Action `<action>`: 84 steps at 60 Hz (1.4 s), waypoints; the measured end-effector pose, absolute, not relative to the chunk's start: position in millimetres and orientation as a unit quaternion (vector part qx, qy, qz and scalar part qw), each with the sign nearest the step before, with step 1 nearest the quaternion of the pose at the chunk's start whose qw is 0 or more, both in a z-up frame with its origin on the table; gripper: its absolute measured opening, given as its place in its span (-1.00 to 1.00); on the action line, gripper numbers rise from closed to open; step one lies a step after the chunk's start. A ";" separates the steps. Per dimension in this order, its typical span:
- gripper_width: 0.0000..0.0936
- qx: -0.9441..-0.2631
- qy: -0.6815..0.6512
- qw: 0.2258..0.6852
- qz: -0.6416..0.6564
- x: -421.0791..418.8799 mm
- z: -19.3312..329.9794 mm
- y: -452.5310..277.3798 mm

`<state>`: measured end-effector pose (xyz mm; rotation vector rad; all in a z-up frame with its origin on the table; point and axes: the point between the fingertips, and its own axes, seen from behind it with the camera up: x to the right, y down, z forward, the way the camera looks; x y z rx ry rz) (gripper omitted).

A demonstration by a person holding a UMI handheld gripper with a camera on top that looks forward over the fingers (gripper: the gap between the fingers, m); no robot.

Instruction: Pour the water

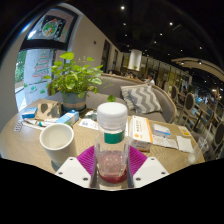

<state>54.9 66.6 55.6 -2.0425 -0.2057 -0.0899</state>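
My gripper is shut on a clear plastic bottle with a white cap and a green band below it. The bottle stands upright between the magenta pads, which press on both its sides. A white cup stands on the round wooden table, to the left of the bottle and a little beyond the fingers.
A potted green plant stands at the table's far side, with boxes and packets by it. Booklets and cards lie to the right. A sofa with a zigzag cushion is beyond the table.
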 end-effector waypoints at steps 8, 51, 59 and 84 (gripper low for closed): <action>-0.09 -0.854 -0.052 0.518 -0.008 63.0 36.4 71.1; 0.82 -0.909 0.055 0.412 -0.023 65.5 158.2 -105.2; 0.83 -0.908 0.074 0.411 -0.027 53.1 204.0 -153.0; 0.83 -0.887 0.075 0.450 -0.072 53.1 266.4 -195.2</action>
